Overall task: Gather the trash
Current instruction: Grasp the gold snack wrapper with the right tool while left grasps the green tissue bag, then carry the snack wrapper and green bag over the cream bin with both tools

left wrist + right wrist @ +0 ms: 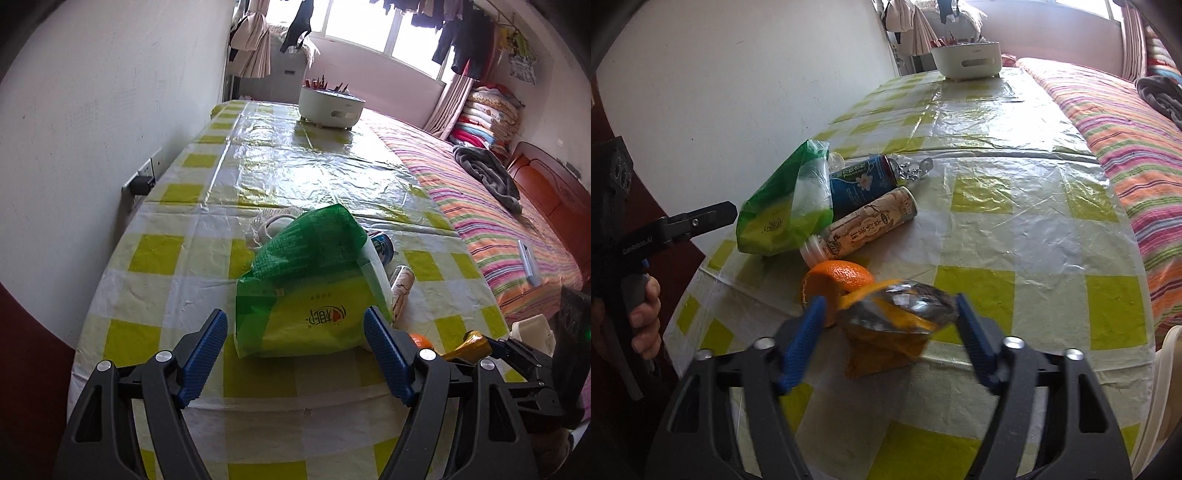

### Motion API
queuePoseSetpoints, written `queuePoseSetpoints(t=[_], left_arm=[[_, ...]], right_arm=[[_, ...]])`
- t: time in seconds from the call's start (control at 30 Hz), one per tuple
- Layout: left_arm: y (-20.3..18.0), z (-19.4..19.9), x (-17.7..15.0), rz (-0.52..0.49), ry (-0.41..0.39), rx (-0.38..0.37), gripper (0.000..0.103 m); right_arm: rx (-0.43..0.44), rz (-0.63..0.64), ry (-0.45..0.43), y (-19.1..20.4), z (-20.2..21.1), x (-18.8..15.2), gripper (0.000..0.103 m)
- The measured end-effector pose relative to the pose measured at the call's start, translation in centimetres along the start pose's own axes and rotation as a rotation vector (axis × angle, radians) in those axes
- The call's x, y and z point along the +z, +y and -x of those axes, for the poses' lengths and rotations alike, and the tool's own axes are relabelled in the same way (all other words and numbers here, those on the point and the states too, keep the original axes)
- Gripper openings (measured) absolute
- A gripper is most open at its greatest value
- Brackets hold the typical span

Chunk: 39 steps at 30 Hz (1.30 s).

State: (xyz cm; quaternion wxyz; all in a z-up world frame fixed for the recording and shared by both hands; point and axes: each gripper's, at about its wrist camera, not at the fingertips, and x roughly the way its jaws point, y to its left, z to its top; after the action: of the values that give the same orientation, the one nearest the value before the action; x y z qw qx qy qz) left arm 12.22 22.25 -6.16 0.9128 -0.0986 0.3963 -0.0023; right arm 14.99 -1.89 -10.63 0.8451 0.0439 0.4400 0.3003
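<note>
A green and yellow plastic bag (306, 288) lies on the checked table, just beyond my open left gripper (295, 326); it also shows in the right wrist view (779, 210). Beside it lie a blue can (860, 184) and a beige bottle (864, 229) on their sides. An orange (834, 282) sits near the front edge. My right gripper (888, 314) is open around a crumpled orange and silver wrapper (894, 325), its jaws apart from it on both sides. The left gripper's body (694, 221) shows at the left of the right wrist view.
A white cooker pot (330, 107) stands at the table's far end. A bed with a striped cover (491, 221) runs along the table's right side. A wall (92, 129) with a socket borders the left. A white chair edge (1167, 387) is at the front right.
</note>
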Motion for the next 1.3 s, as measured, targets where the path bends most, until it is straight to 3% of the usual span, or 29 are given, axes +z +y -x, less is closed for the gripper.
queuePoseSetpoints(t=[0.1,0.13,0.2,0.43,0.47,0.53,0.57,0.7,1.07,1.3], left_arm=[[0.1,-0.7,0.1,0.0,0.02,-0.01,0.074],[0.2,-1.0,0.1,0.004,0.026,-0.008,0.074],[0.4,-1.6,0.0,0.013,0.036,-0.004,0.074],[1.2,-2.6,0.0,0.048,0.025,-0.014,0.073],[1.3,-2.7,0.0,0.054,0.025,-0.021,0.068],[1.2,-3.4,-0.1,0.053,0.042,-0.004,0.028],[1.3,-3.8,-0.1,0.049,0.053,-0.002,0.02],[1.7,-3.4,0.0,0.083,0.022,-0.026,0.007],[-0.9,-0.4,1.0,0.034,-0.108,-0.029,0.004],[-2.7,0.4,1.5,0.015,-0.131,-0.071,0.004]], right_arm=[[0.0,0.004,0.0,0.1,0.2,0.0,0.053],[0.003,0.004,-0.005,0.2,0.3,0.1,0.042],[0.021,-0.008,-0.03,0.1,0.9,0.2,0.031],[0.03,-0.022,-0.108,-0.1,2.8,0.8,0.031],[0.03,-0.025,-0.111,-0.2,2.9,0.8,0.031],[0.036,-0.035,-0.117,-0.3,2.9,0.8,0.031],[0.038,-0.04,-0.123,-0.4,3.1,0.8,0.031],[0.044,-0.05,-0.152,-0.6,3.6,0.8,0.031],[0.013,-0.071,-0.244,-1.6,5.8,1.1,0.031],[-0.012,-0.077,-0.276,-2.4,6.9,1.0,0.031]])
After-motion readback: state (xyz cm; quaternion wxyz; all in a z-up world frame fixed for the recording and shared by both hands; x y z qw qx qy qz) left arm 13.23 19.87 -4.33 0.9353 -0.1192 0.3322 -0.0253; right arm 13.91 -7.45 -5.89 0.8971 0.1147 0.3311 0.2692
